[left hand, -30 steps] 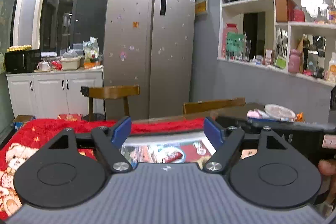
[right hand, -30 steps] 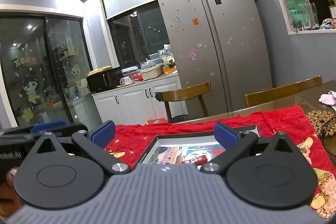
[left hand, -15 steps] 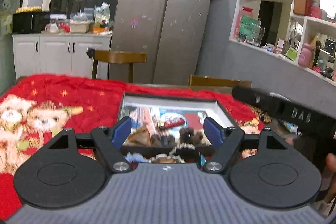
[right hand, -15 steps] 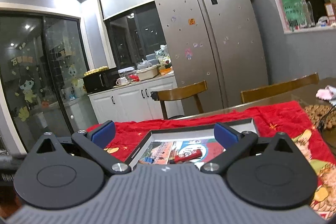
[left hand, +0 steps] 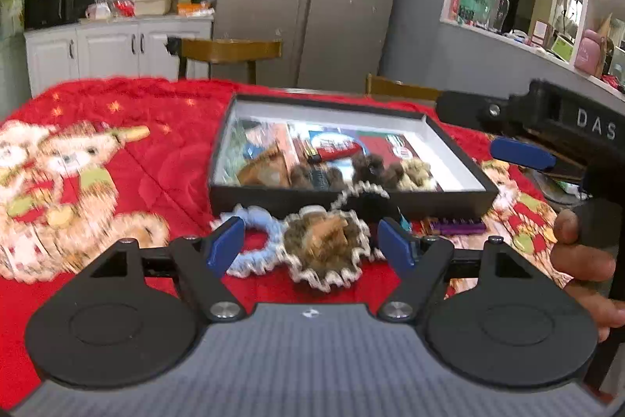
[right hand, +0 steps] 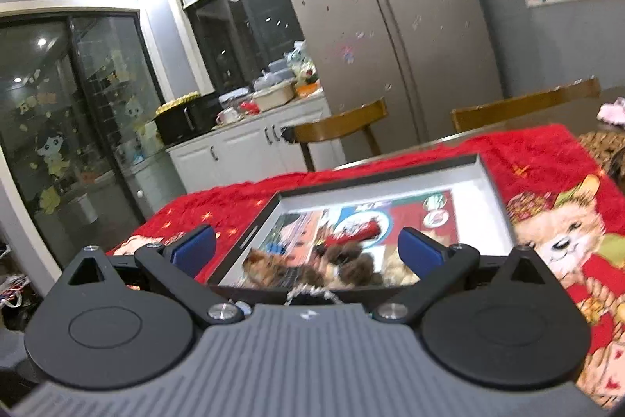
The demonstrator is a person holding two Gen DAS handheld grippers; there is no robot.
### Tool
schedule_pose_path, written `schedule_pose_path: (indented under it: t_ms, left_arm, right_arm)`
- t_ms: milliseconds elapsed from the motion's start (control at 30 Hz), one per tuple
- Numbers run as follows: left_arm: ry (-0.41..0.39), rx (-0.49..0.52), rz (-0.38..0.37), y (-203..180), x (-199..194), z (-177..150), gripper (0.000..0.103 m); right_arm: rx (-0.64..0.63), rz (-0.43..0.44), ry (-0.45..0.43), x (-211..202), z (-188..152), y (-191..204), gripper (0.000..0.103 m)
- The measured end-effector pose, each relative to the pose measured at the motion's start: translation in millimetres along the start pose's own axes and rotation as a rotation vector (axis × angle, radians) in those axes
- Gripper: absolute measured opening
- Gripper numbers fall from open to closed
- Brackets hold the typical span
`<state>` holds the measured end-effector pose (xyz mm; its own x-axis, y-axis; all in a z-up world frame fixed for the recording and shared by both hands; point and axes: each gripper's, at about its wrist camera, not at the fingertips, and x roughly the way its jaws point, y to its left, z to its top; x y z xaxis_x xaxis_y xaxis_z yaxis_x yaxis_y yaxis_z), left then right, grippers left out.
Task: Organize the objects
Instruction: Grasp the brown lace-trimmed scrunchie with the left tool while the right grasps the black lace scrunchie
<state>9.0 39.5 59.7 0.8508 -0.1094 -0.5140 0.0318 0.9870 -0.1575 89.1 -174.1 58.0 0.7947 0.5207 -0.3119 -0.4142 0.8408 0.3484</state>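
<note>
Left gripper (left hand: 312, 241), jaws spread wide and empty, lower centre of frame, above brown ruffled scrunchie (left hand: 324, 245) and light-blue scrunchie (left hand: 254, 241) on red bear-print blanket (left hand: 117, 163). Black shallow box (left hand: 347, 198) at centre, holding furry hair ties. Right gripper (right hand: 306, 253), jaws likewise apart, before same box (right hand: 496, 198); also at right edge of left view (left hand: 521, 153).
</note>
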Motion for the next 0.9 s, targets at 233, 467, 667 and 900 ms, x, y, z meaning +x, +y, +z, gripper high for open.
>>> schedule_pose_path:
  t_ms: [233, 467, 667, 900]
  left_arm:
    - [0.053, 0.002, 0.019, -5.1, 17.3, -16.7, 0.071]
    - [0.09, -0.012, 0.037, -3.9, 27.8, -23.2, 0.056]
    - [0.097, -0.037, 0.07, -3.8, 33.7, -26.9, 0.056]
    - [0.073, -0.017, 0.102, -9.1, 38.9, -28.7, 0.056]
  right_arm:
    - [0.082, -0.038, 0.114, 21.4, -16.6, -8.6, 0.09]
    - [0.137, -0.068, 0.244, 38.1, -31.8, -18.0, 0.078]
    - [0.216, -0.08, 0.336, 49.9, -41.4, -27.4, 0.071]
    - [0.202, -0.07, 0.323, 49.4, -41.6, -24.4, 0.056]
